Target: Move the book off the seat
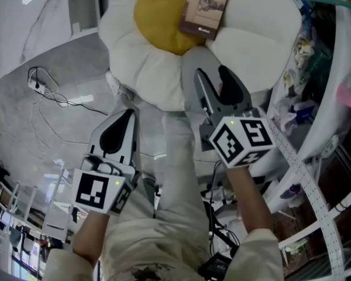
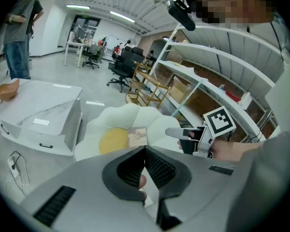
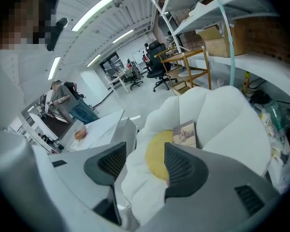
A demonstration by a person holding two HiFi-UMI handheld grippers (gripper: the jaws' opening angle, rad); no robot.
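Book (image 1: pixel 203 9): twelve o'clock, flat on white flower seat (image 1: pixel 263 34), overlapping its yellow centre (image 1: pixel 158 16).
Cable (image 1: pixel 47 92): nine o'clock, on the floor.
Left gripper (image 1: pixel 127 115): seven o'clock, fingers together, empty.
Right gripper (image 1: pixel 212 75): centre, fingers apart, empty, over the seat's near petal.
Shelf rack (image 1: pixel 309 183): three o'clock, beside the seat.

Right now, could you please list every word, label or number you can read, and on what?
No text is readable.
The book: small print low on the cover, too blurred to read.
The cube on left gripper, the cube on right gripper: square patterns, no words.
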